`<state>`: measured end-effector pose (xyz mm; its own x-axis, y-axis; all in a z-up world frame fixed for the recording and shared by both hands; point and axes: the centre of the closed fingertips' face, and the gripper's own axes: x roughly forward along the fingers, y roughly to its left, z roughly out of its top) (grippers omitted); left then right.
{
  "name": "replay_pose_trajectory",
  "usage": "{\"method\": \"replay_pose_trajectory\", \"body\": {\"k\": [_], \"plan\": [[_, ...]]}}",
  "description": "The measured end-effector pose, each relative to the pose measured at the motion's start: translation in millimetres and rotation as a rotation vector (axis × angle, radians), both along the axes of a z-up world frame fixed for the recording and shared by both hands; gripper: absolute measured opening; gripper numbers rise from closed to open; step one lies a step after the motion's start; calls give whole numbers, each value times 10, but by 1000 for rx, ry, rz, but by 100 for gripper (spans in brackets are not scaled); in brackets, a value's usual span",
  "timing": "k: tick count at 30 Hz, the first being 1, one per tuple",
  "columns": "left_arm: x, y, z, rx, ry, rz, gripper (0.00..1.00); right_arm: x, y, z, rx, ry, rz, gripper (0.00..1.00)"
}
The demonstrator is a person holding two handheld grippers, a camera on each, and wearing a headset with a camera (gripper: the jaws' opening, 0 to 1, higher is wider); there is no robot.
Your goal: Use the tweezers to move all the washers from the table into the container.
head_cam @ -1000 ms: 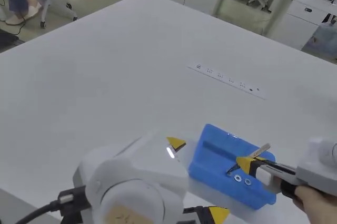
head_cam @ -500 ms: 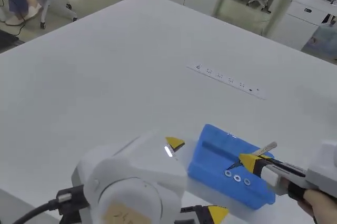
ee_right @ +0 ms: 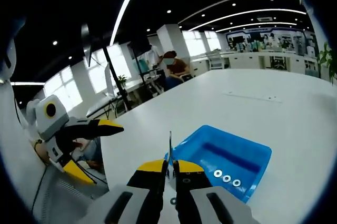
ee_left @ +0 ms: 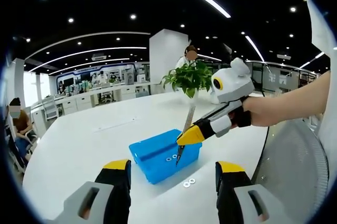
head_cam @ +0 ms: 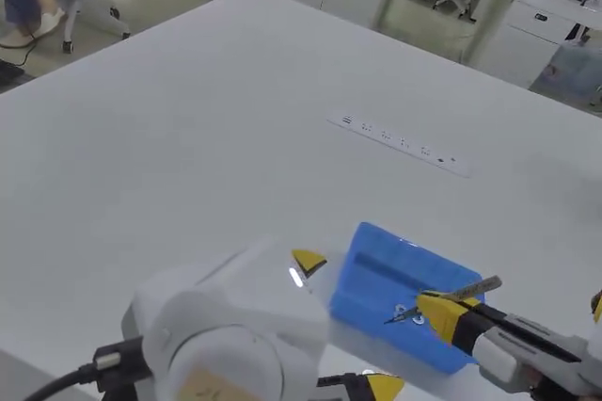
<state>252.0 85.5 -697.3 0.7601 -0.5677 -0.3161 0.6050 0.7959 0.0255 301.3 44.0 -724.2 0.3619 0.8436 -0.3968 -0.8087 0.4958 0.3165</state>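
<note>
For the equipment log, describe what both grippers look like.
The left gripper and right gripper match: rounded white-grey housings, black jaws capped with yellow tips. A black cable runs from the left one's rear.

Ahead of the right gripper [ee_right: 169, 165], whose shell is smooth white plastic with yellow tips, are a smooth matt white worktop [head_cam: 235, 119], a blue plastic container [head_cam: 376, 274] with a soft sheen, bright metal washers [ee_right: 225, 177] inside it, and thin grey metal tweezers [ee_left: 188, 120] between the gripper's jaws.
</note>
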Motion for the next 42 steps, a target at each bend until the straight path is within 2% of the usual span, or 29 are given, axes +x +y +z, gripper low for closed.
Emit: {"method": "replay_pose_trajectory", "body": {"k": [4, 7, 10, 14, 19, 24, 32, 42], "plan": [[-6, -9, -5, 3, 1, -5, 64, -53, -30, -167, -22, 42, 2, 3], [-8, -8, -5, 3, 2, -5, 64, -87, -92, -345, -104, 59, 11, 3], [-8, -5, -10, 5, 2, -4, 64, -99, -113, -422, -124, 82, 9, 3], [-8, -5, -17, 7, 4, -5, 64, -122, -129, -475, -144, 85, 15, 3], [-6, 1, -25, 6, 6, -3, 64, -139, -133, -519, -198, 54, 29, 3], [-6, 5, -27, 9, 6, -2, 64, -187, -124, -572, -264, 21, 77, 3], [-11, 13, -19, 9, 4, 1, 64, -258, -74, -555, -308, -55, 142, 3], [-13, 18, -10, 6, 4, 4, 64, -242, -87, -536, -329, -102, 150, 3]]}}
